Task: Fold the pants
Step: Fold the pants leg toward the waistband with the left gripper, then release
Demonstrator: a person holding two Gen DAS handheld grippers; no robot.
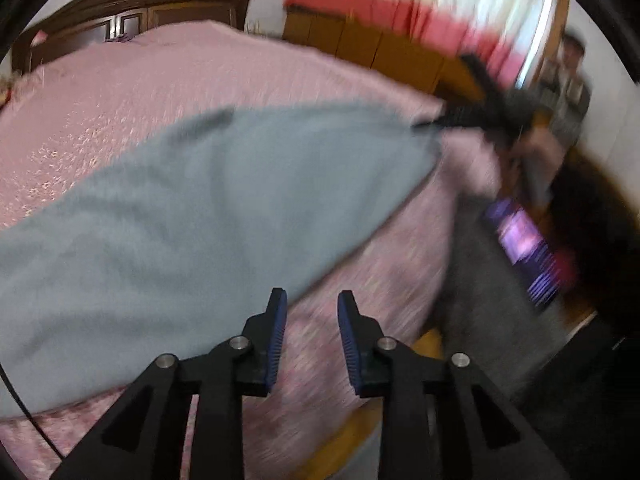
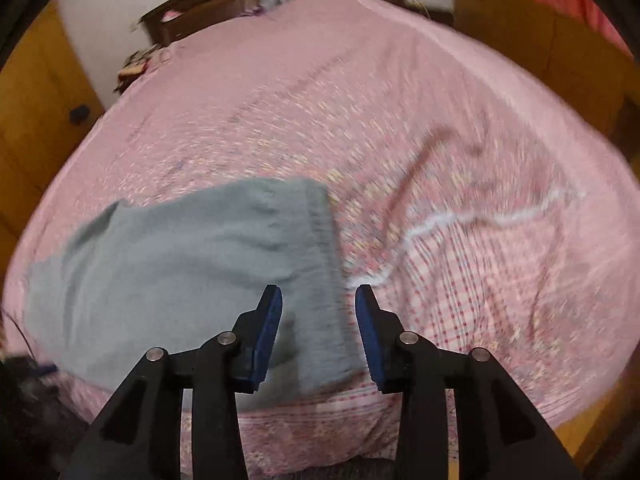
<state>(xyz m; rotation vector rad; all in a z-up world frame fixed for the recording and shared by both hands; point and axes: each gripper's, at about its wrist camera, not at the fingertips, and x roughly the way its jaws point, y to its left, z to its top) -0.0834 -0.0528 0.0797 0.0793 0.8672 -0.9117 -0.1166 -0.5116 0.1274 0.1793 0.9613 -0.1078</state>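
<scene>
Grey-blue pants (image 1: 192, 208) lie flat on the pink bedspread (image 1: 120, 92), stretching from lower left to upper right in the left wrist view. My left gripper (image 1: 312, 300) is open just past the pants' near edge, with only bedspread between its fingers. My right gripper (image 1: 456, 116) shows as a blurred black shape at the pants' far corner. In the right wrist view the pants (image 2: 180, 256) end in a ribbed band (image 2: 328, 264). The right gripper (image 2: 319, 296) stands open above it, the band lying between the blue pads (image 2: 268, 336) without being pinched.
A dark wooden headboard (image 1: 132, 8) stands at the far end of the bed. Orange wooden cabinets (image 1: 384, 52) topped with red cloth line the wall. A person's hand (image 1: 540, 148) and a lit purple screen (image 1: 524, 248) are at the right. A checked sheet (image 2: 480, 280) lies right of the pants.
</scene>
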